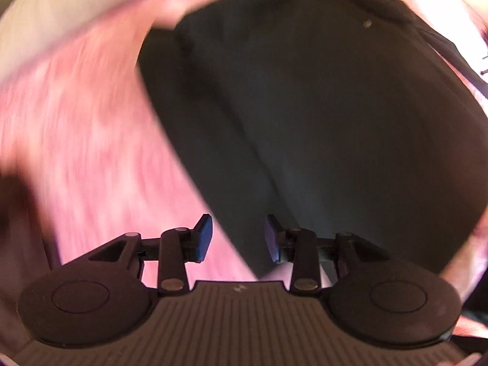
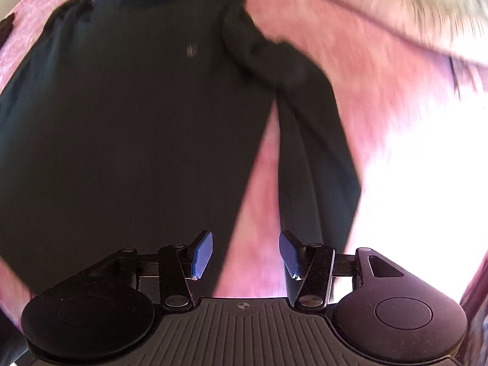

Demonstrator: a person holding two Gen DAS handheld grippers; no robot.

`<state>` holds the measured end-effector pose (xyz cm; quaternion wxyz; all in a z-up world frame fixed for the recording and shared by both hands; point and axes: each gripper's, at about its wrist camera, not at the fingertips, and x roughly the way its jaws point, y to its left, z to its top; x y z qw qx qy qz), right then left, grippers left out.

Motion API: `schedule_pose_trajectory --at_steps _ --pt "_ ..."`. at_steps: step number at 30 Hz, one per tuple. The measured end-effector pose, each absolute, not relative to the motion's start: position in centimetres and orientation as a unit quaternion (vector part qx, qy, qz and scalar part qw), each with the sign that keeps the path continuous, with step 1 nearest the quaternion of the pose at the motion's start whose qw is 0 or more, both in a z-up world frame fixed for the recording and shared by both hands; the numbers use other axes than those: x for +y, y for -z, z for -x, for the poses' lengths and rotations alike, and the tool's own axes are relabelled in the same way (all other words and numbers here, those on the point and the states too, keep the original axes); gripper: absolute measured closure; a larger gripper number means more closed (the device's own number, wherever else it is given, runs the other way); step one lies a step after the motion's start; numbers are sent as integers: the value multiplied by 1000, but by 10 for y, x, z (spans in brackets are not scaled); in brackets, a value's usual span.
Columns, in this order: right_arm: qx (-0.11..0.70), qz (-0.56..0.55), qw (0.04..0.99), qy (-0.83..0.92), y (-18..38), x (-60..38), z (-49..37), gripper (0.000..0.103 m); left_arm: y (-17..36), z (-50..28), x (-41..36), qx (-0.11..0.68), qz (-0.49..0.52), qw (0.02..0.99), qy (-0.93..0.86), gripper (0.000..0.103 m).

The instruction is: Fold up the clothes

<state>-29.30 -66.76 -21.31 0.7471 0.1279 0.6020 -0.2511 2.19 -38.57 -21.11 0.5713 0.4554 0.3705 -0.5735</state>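
Both claws, left (image 1: 238,238) and right (image 2: 245,253), were held released; the soft, limp shirt (image 2: 128,116) seemed best gripped at its sleeve (image 2: 314,158), at three o'clock.

Pink patterned bed cover (image 2: 350,70), blurred, stretching to a pale far edge. Spread flat on it, a dark long-sleeved shirt (image 2: 122,116), collar toward the far edge, small pale logo on the chest. One sleeve (image 2: 311,140) angled away from the body, a wedge of pink showing between

matt black cloth shirt (image 2: 128,116), pink fabric cover (image 2: 350,70)
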Motion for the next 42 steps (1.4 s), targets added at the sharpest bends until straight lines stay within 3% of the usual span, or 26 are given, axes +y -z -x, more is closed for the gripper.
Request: schedule_pose_trajectory --at_steps 4,7,9,11,13,16,18,19,20,24,27,31,36,42 --pt "590 -88 762 252 211 -684 237 50 213 -27 -464 280 -479 550 624 69" --pt "577 -28 775 258 213 -703 200 50 217 -27 -519 237 -478 543 648 56" --pt "566 3 784 257 215 -717 181 45 225 -26 -552 221 -479 539 657 54" --pt "558 39 792 245 223 -721 166 26 234 -23 -579 211 -483 536 660 53" --pt "559 77 796 220 241 -736 155 24 244 -15 -597 207 -487 538 657 53" --pt "590 104 782 172 276 -779 144 25 258 -4 -624 201 -493 540 652 52" --pt "603 111 776 147 298 -792 141 39 267 4 -642 197 -497 541 649 53" --pt "600 119 778 143 299 -801 143 54 271 8 -651 195 -499 542 647 53" --pt "590 128 781 159 295 -815 147 57 276 11 -660 193 -501 543 646 53" --pt "533 74 780 319 266 -907 178 56 282 1 -688 194 -499 573 620 53" --pt "504 0 782 367 253 -941 198 45 281 -14 -703 204 -486 599 603 54" --pt "485 -4 791 373 256 -919 203 45 278 -40 -708 238 -472 614 586 54" --pt "484 -100 787 368 266 -908 204 44 275 -79 -708 288 -454 646 543 56" --pt "460 -82 814 344 239 -871 187 44 249 -128 -667 337 -400 659 540 57"
